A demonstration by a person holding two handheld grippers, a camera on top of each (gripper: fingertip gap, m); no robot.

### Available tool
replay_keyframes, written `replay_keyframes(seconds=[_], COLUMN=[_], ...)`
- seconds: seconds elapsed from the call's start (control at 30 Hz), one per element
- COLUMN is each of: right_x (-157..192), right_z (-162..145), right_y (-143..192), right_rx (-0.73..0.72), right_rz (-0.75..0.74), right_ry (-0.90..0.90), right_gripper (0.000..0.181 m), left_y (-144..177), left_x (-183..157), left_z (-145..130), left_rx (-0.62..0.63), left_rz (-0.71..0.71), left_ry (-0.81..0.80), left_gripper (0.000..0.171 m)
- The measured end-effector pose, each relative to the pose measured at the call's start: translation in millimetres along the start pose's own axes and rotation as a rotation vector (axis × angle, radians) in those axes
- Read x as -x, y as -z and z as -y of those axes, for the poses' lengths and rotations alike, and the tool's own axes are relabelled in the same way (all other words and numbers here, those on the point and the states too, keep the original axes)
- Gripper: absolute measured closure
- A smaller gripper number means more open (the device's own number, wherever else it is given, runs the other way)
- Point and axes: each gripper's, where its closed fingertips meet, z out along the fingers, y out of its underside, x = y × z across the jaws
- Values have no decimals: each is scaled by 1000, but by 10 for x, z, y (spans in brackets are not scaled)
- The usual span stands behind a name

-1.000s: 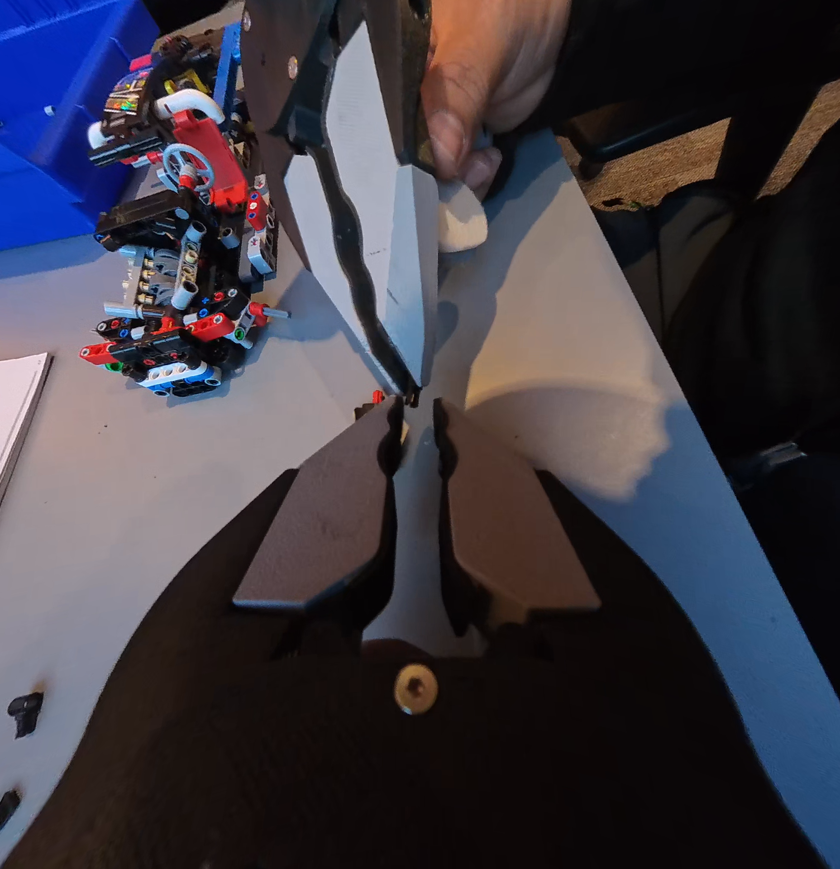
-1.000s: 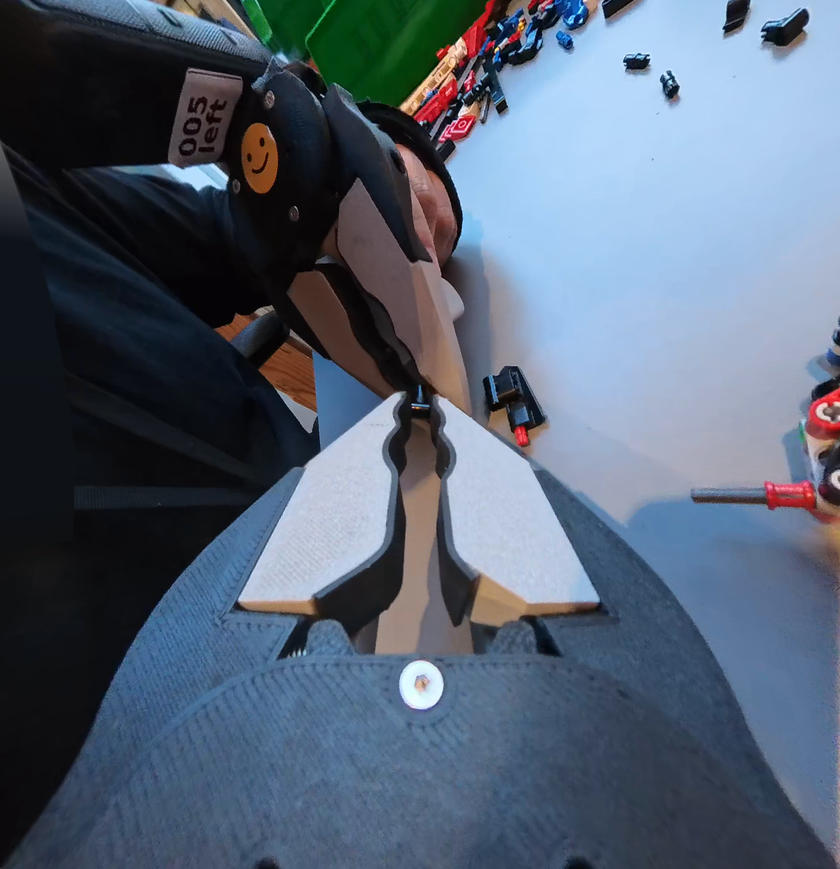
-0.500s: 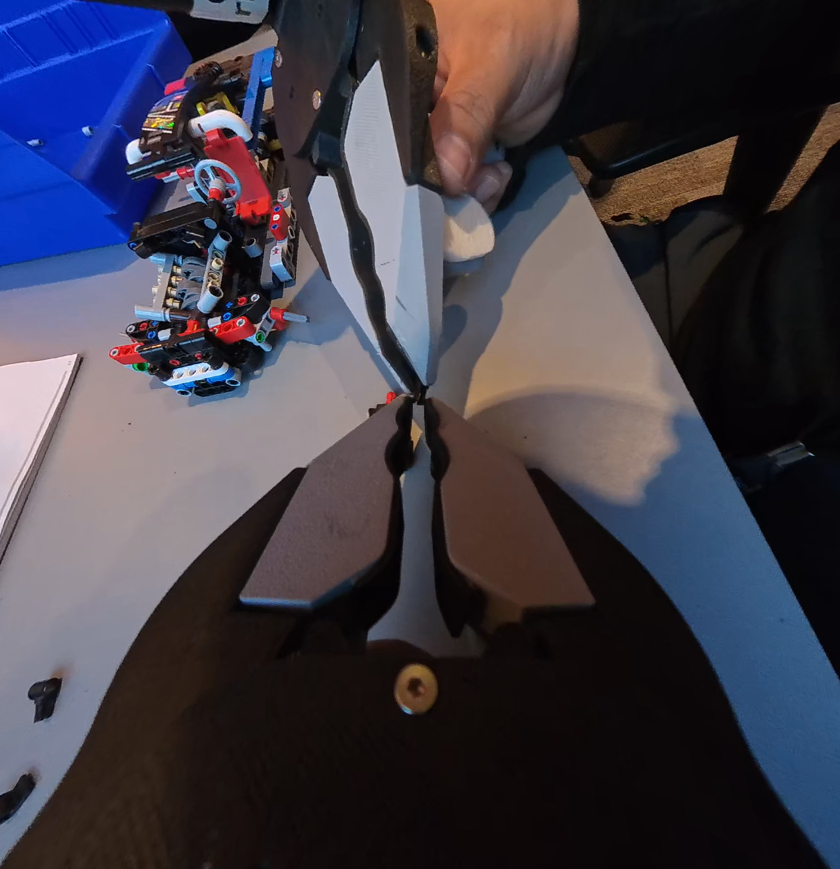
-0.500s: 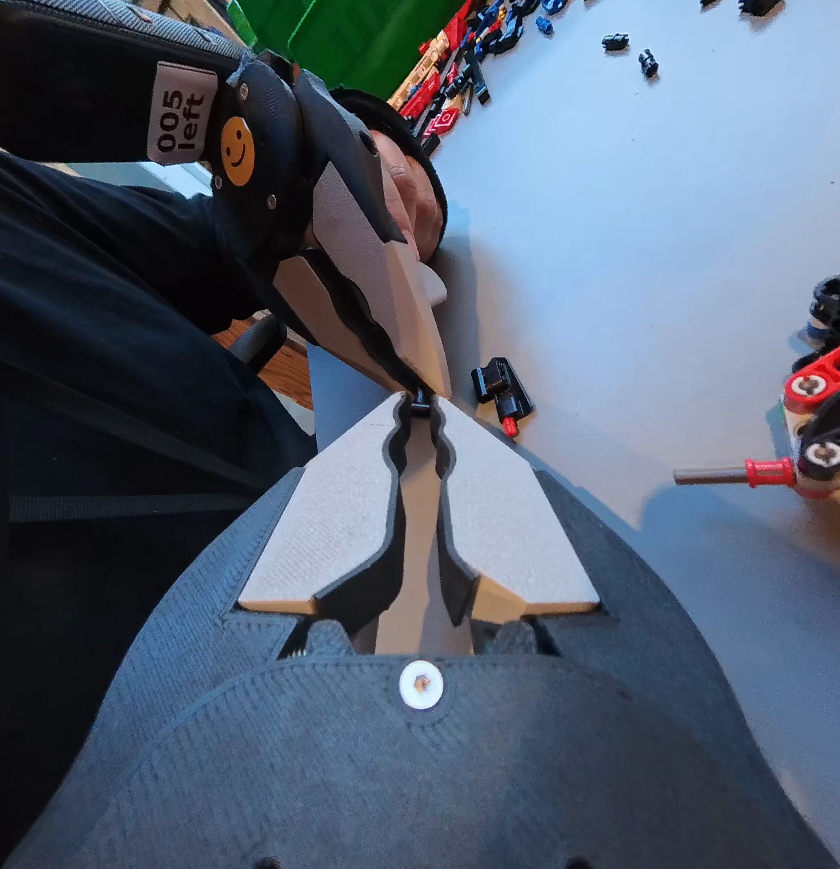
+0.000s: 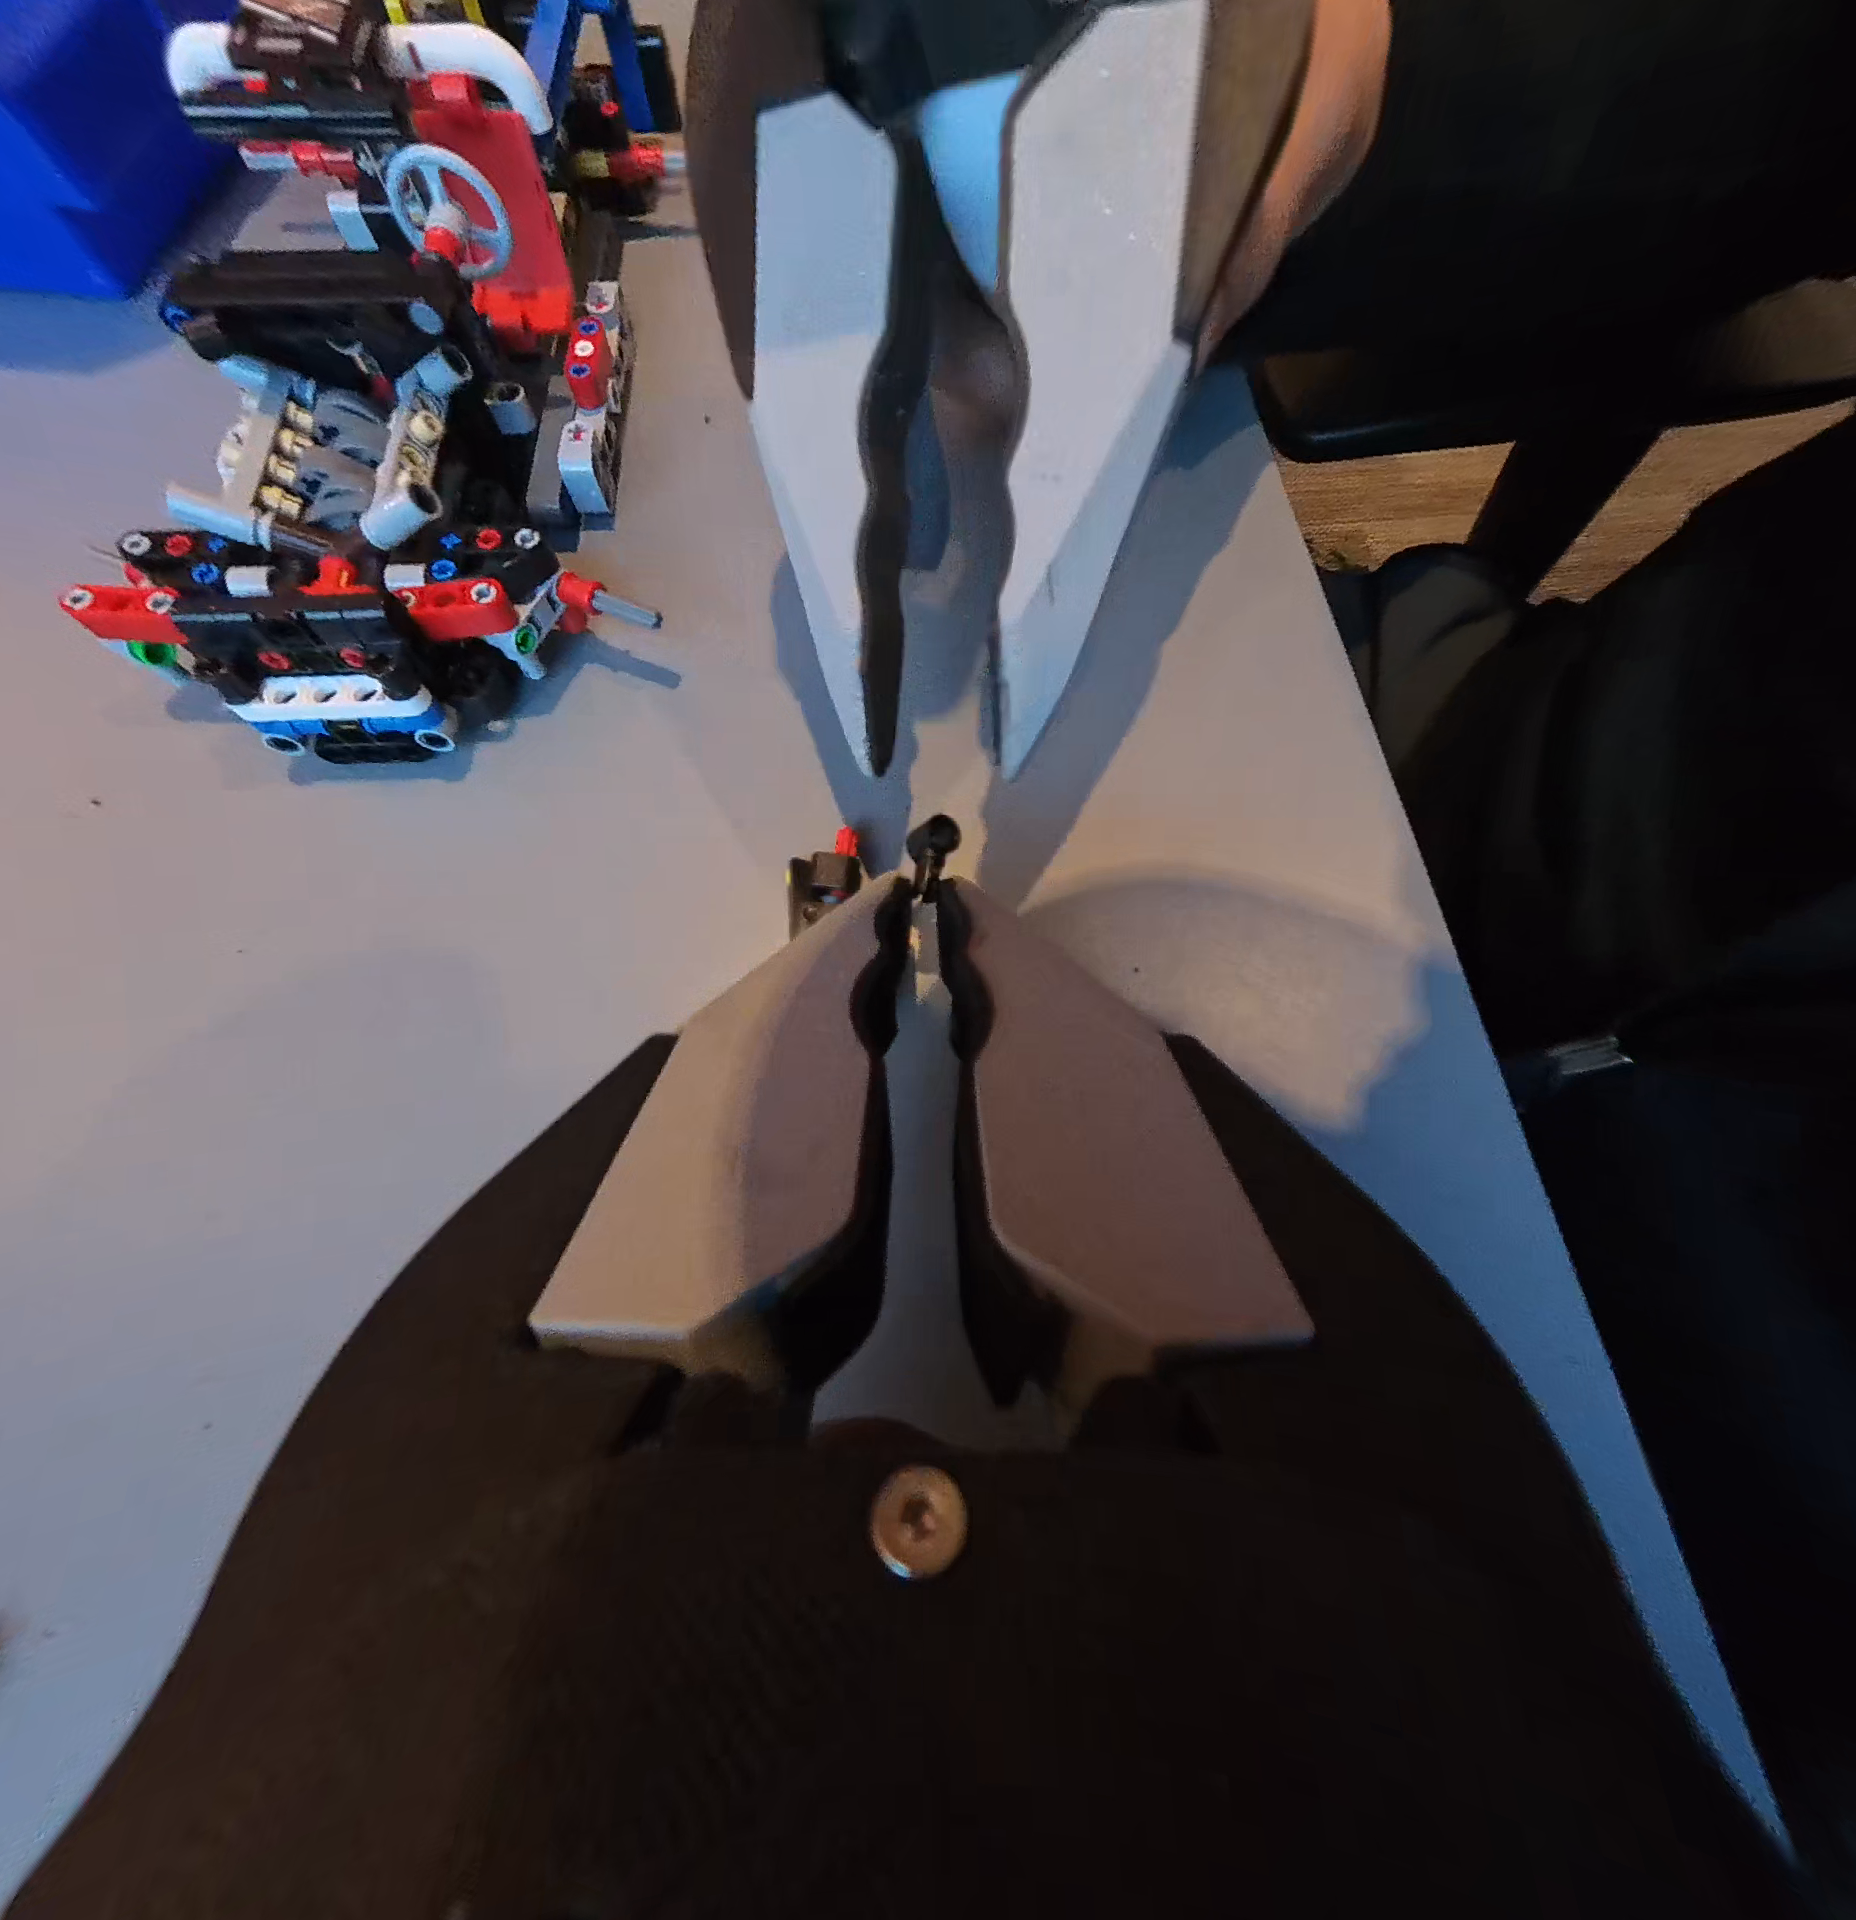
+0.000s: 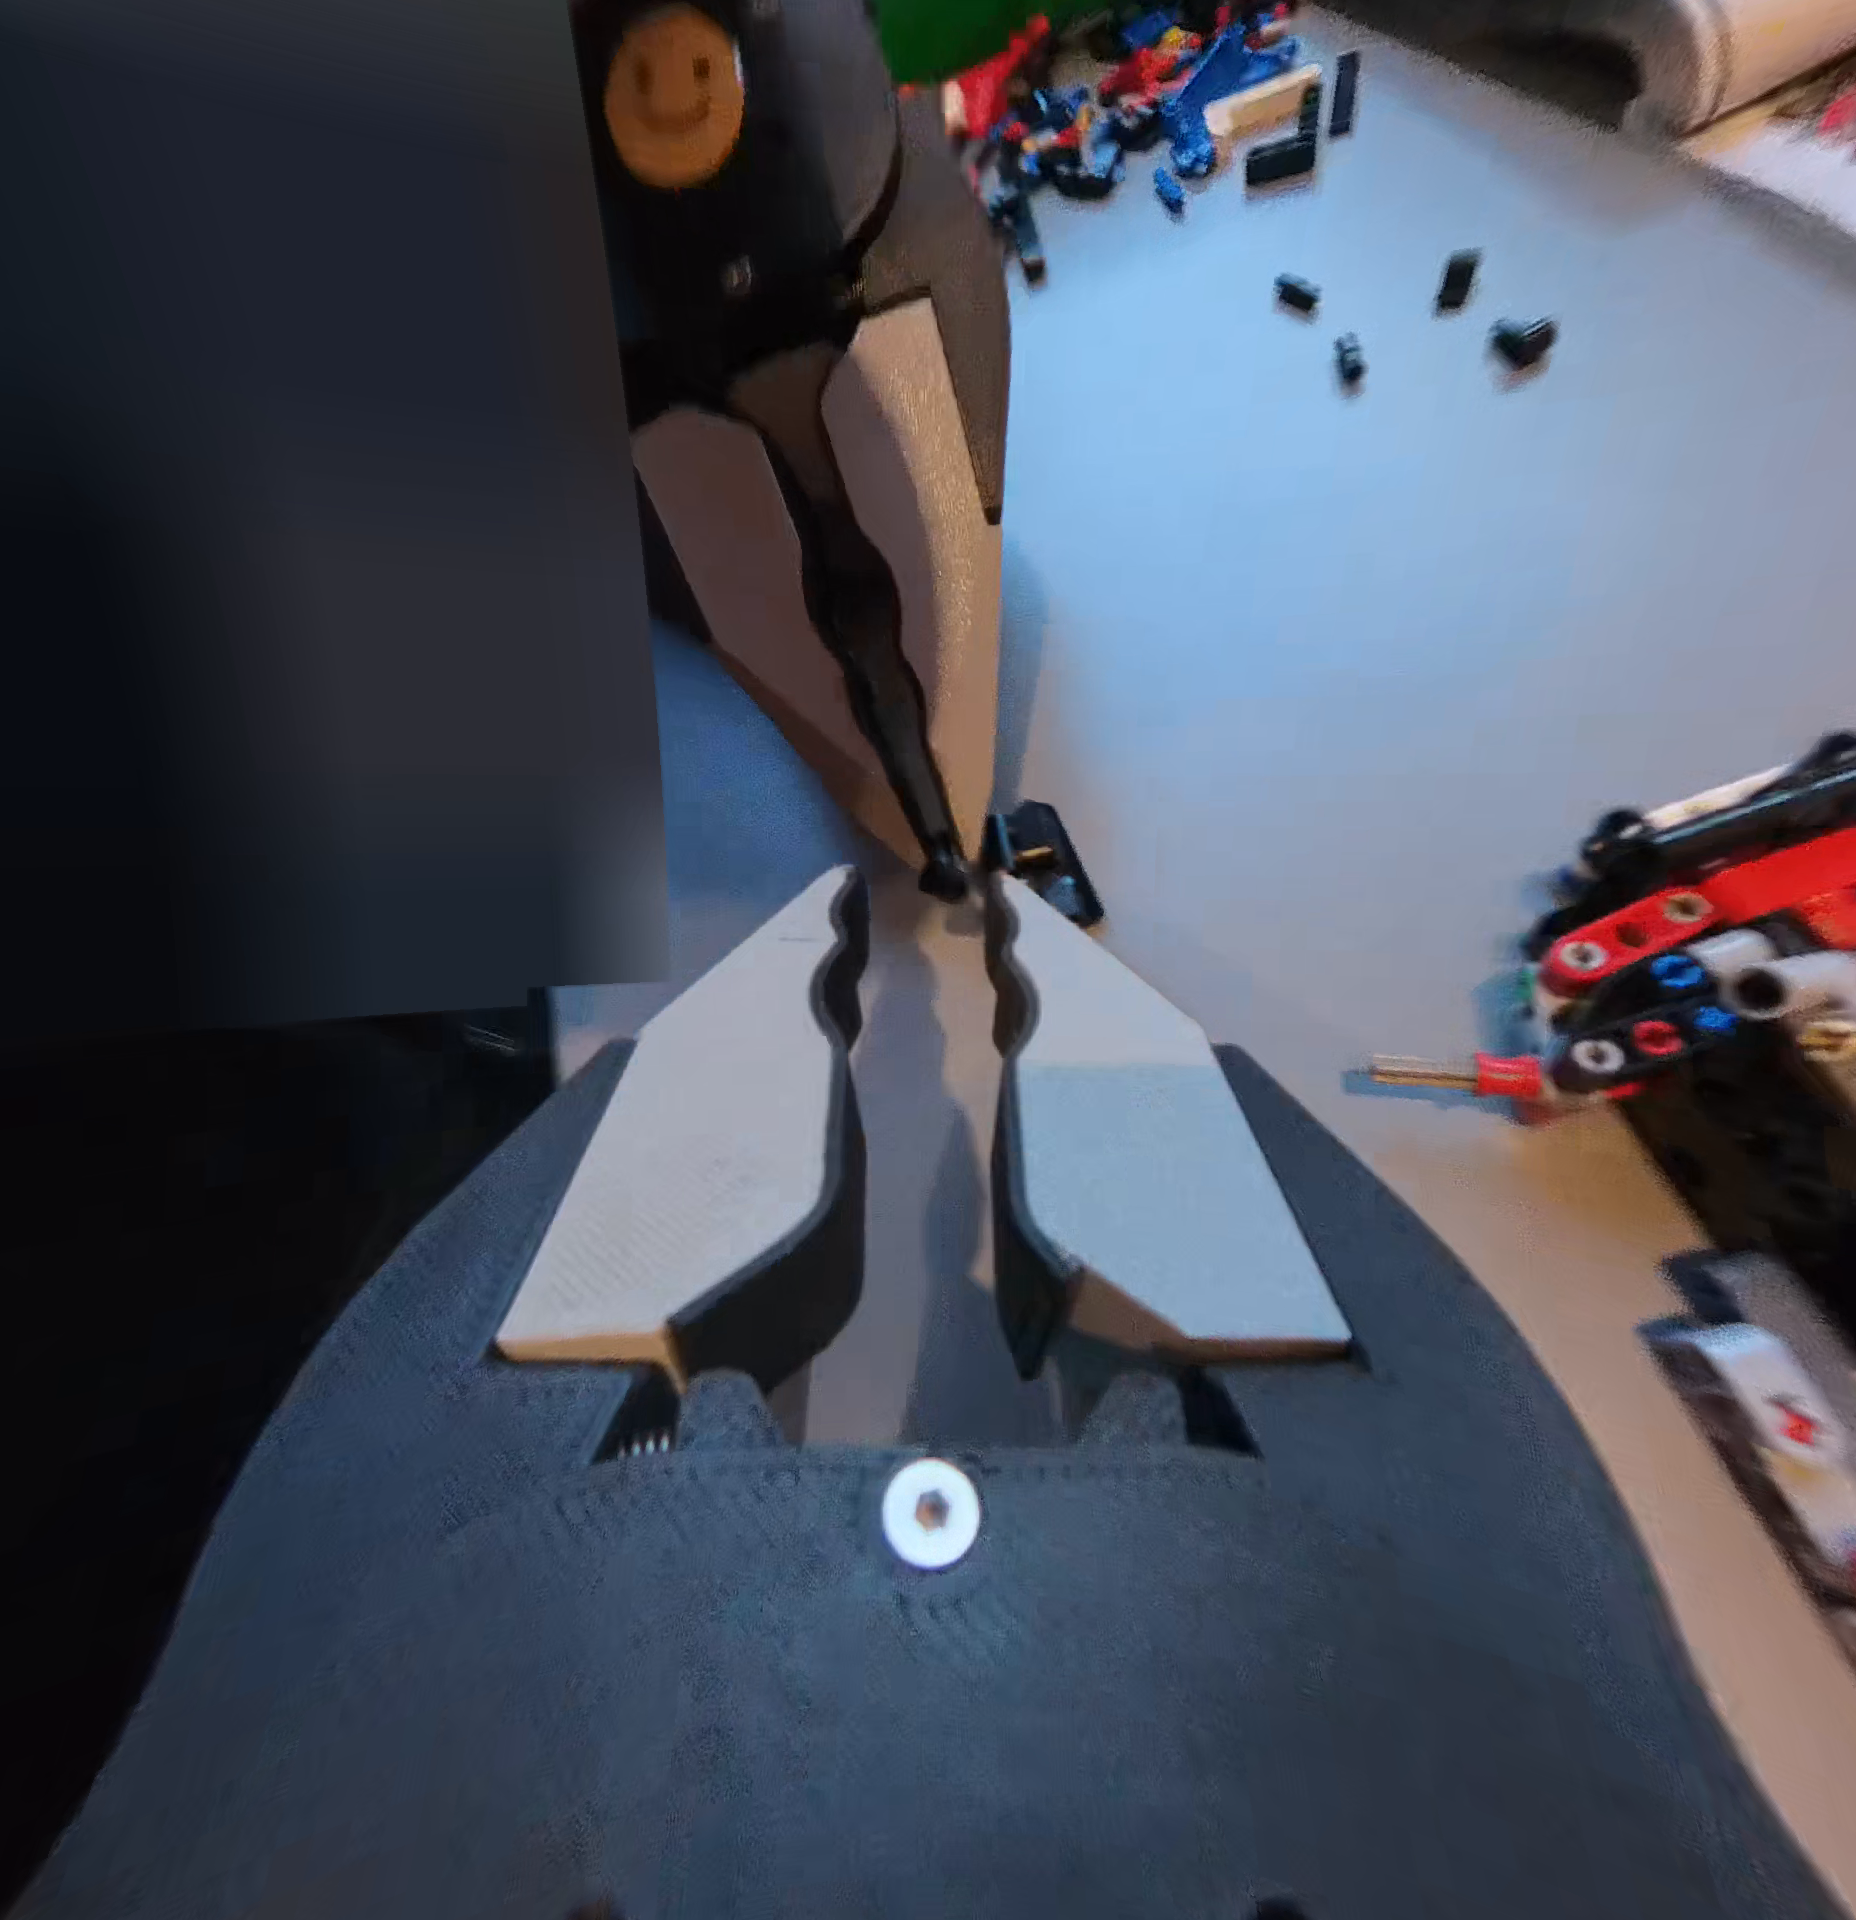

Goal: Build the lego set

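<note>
My left gripper [image 5: 924, 896] is shut on a small black pin [image 5: 932, 840] that sticks out past its tips, just above the grey table [image 5: 280, 1039]. My right gripper [image 6: 926, 888] is open, tip to tip with the left, its fingertips [image 5: 877, 753] a little apart from the pin [image 6: 943, 878] on either side. In the right wrist view the left gripper [image 6: 939, 847] comes down from above. A black piece with a red pin [image 5: 825, 883] lies on the table beside the tips; it also shows in the right wrist view [image 6: 1049, 862]. The half-built lego vehicle [image 5: 363, 468] stands to the left.
A blue bin [image 5: 51, 156] stands behind the vehicle. A pile of loose red, blue and black parts [image 6: 1111, 114] lies at the far side, with a few small black pieces [image 6: 1350, 353] nearer. The table edge [image 5: 1423, 935] runs along the right, by a person's dark clothing. Both grippers' tips are close together, under 4 cm apart.
My left gripper has closed on the black pin. My right gripper, which held the pin, has opened and let go of it. Both views have shifted closer to the vehicle.
</note>
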Motion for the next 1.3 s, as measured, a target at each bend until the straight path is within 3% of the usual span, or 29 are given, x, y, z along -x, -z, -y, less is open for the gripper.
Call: replay_keyframes(seconds=[0.17, 0.5, 0.7, 0.87, 1.3], right_x=[5, -7, -42, -38, -31], right_z=[-111, -117, -160, -168, -276], right_y=[-126, -180, -182, -166, -209], right_rx=[113, 154, 164, 140, 207], right_rz=[-148, -251, -218, -174, -138], right_ry=[280, 498, 391, 290, 270], right_gripper=[172, 177, 177, 177, 177], left_y=[-34, -39, -28, -49, -112], left_x=[-37, -54, -19, -3, -40], left_z=[-47, -61, -30, -43, -143], left_rx=[37, 44, 24, 42, 122], left_rz=[-10, -65, -20, 42, 76], left_ry=[-15, 83, 35, -57, -182], left_gripper=[170, 171, 164, 169, 171])
